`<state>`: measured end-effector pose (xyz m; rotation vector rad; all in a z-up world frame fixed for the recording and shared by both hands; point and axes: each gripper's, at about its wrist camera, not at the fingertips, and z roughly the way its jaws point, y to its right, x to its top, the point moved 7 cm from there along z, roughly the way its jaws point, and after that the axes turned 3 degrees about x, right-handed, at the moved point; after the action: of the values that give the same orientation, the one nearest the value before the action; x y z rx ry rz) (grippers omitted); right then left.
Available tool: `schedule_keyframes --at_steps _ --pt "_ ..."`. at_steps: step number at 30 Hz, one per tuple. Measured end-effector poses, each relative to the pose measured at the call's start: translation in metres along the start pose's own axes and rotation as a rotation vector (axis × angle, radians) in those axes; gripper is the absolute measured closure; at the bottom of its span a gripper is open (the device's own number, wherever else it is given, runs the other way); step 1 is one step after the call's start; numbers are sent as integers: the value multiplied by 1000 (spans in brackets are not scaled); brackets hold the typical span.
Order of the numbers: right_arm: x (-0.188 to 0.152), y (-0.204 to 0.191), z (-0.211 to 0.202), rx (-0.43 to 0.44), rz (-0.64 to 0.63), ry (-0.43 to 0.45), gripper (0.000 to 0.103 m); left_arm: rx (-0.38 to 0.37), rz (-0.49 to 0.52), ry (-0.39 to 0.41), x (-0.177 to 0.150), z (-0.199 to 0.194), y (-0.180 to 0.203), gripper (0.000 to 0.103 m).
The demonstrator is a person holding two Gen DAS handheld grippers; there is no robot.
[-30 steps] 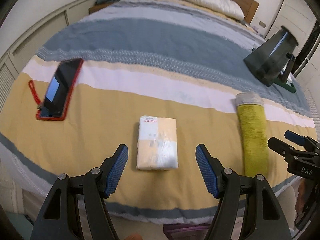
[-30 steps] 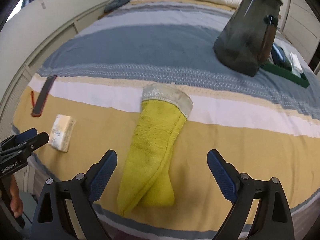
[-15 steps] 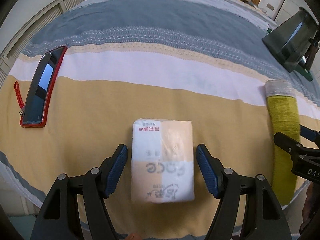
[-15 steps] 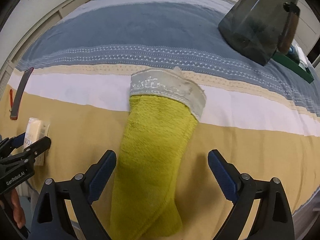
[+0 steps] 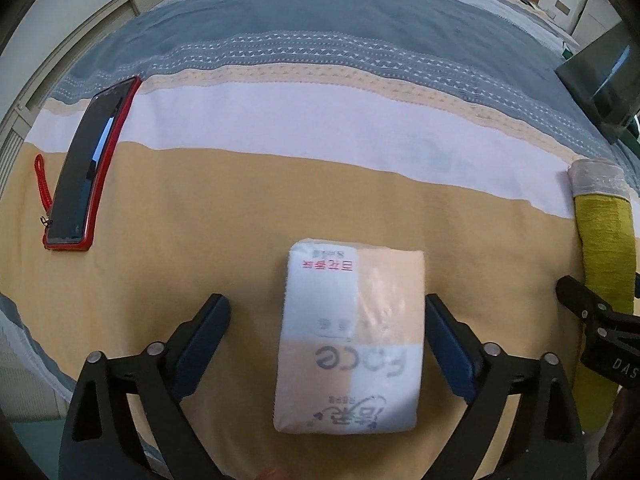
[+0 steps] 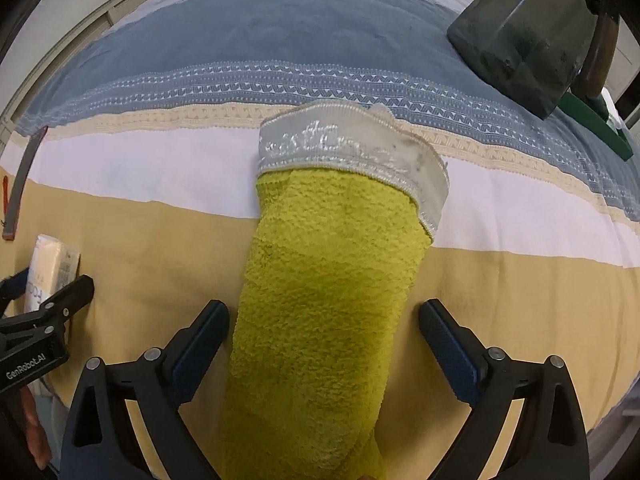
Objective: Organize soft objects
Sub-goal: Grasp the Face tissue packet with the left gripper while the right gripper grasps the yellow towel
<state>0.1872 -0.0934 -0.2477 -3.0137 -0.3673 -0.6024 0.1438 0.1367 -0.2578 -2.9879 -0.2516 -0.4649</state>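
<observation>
Both jaws down over soft things on the bed (image 5: 240, 208).
My left gripper (image 5: 326, 328) is opening astride the tissue pack (image 5: 352, 336); my right gripper (image 6: 324, 332) is opening astride the sock (image 6: 328, 300), pads clear.

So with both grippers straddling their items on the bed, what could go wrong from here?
The left gripper is opening around the tissue pack, whose glossy wrapper might slip out.
The right gripper, also opening, straddles the yellow sock; its pads may snag the bedspread too.

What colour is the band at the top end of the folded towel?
Silvery grey with a pale embroidered pattern, on the yellow-green towel; the band shows best from the right wrist.
</observation>
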Motion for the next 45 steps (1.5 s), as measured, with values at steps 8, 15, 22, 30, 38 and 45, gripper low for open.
schedule_keyframes --at_steps 8,15,22,30,38,45 --pt "-8 -8 5 -24 16 17 5 14 0 9 -1 4 0 5" --pt "-14 -9 -3 -20 13 27 7 27 -5 15 0 5 9 5" --pt "-14 -8 -3 -18 17 26 7 40 -5 18 1 3 13 5" --pt "-10 -1 -10 -6 23 29 17 34 10 39 -1 -3 17 20" --pt "-6 4 -16 18 23 46 56 48 44 76 -2 -16 35 57" --pt "-7 11 -23 45 28 60 83 55 21 82 -2 -25 39 58"
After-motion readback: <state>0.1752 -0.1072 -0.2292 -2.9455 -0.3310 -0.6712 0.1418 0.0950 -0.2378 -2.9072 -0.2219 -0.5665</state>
